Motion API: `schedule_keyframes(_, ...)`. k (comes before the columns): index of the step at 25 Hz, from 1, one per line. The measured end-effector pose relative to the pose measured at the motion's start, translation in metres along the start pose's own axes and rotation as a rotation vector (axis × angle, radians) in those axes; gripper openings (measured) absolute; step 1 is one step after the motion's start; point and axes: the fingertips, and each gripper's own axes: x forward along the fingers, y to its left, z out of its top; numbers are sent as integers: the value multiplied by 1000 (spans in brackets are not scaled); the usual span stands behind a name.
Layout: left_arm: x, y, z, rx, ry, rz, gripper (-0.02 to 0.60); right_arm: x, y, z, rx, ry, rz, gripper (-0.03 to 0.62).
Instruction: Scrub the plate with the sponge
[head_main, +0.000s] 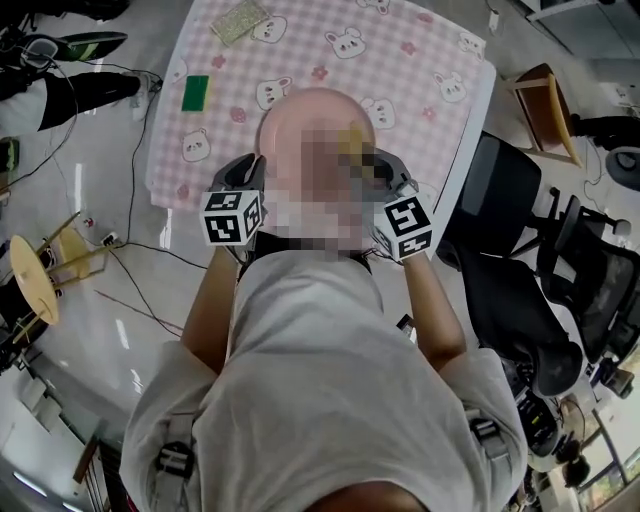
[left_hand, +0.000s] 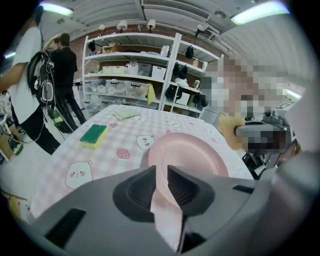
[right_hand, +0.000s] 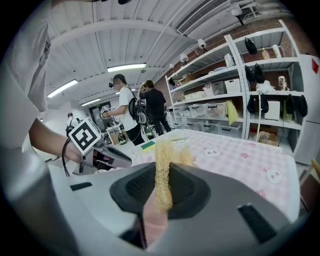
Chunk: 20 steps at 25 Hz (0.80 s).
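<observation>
The worktop (head_main: 420, 70) wears a pink checked cloth with bears. On its left part lies a green sponge (head_main: 196, 92), well apart from my work, and a pale quilted pad (head_main: 238, 20) lies at the far edge. A black chair (head_main: 510, 290) stands just beside the worktop on my right, a wooden stool (head_main: 30, 280) is out on the floor to my left, and cables trail between them. Beyond the worktop there are shelves (left_hand: 130, 65) of boxes, and two people (left_hand: 65, 75) stand near them. Nothing lies between me and the plate.

My left hand-held gripper (left_hand: 161, 177) is clamped narrow on the near rim of the pink plate (left_hand: 192, 152), which sits over the near middle of the worktop; I cannot tell whether it rests on the cloth. My right hand-held gripper (right_hand: 161, 185) pinches the yellow fibrous sponge (right_hand: 162, 165) between its jaws. In the head view that sponge (head_main: 352, 140) sits at the plate's (head_main: 300, 115) right edge.

Both forearms reach forward with bent elbows, close to my body. My left hand-held gripper (head_main: 255, 170) and right hand-held gripper (head_main: 385, 170) angle inward toward each other, marker cubes facing up.
</observation>
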Motion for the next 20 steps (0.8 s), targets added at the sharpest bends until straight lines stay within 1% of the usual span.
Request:
schedule_keyframes(5,20,10,-15,-128,56,-46,86,8,2,-6,21,28,-8,67)
schedule_keyframes(8,32,10,-19,-187,80,-97,87,12,1,-9,24,52,-16,67)
schedule_keyframes(10,38,13,-20,-207,96,-117,89,16,0,-10,30,65,-23,67)
schedule_keyframes(13,46,20,-20,-233,109,-127,87,23,-2,-12,36,83,-24,67)
schedule_keyframes(16,52,17,-18,-263,118,-166,81,30,-4,-14,38,101,-17,67)
schedule_keyframes(20,57,19,-19,-256,131,-171,74,45,-7,-19,20,136,6,67)
